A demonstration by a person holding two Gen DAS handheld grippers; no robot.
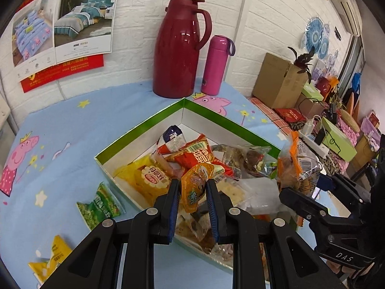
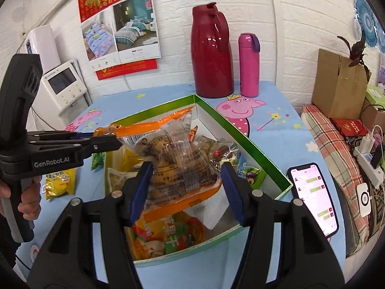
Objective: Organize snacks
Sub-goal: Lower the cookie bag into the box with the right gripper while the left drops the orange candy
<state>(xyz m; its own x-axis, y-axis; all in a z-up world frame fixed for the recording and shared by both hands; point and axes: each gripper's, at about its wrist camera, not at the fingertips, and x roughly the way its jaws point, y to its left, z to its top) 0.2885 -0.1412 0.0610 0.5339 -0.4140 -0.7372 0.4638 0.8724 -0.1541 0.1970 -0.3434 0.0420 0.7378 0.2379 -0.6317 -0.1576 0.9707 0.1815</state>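
Green-rimmed box (image 2: 243, 142), white inside, sits mid-counter (image 1: 101, 110) with one corner pointing toward the back wall; it is heaped with mixed snack packets.

Right tool (image 2: 186, 187) is clamped on a clear bun packet (image 2: 178, 159) with orange sealed ends, held above the box; its long axis runs from the near edge of the counter toward the far left corner, tilted upward. Print on the film is too blurred to read.

Left tool (image 1: 192, 200) is closed narrow on a small orange pouch (image 1: 195, 187), upright above the box's near side; its lower half is hidden between the pads.

Green packet (image 1: 101, 207) and yellow packet (image 1: 51, 262) lie near the counter's left edge, the yellow cut off by the tool body.
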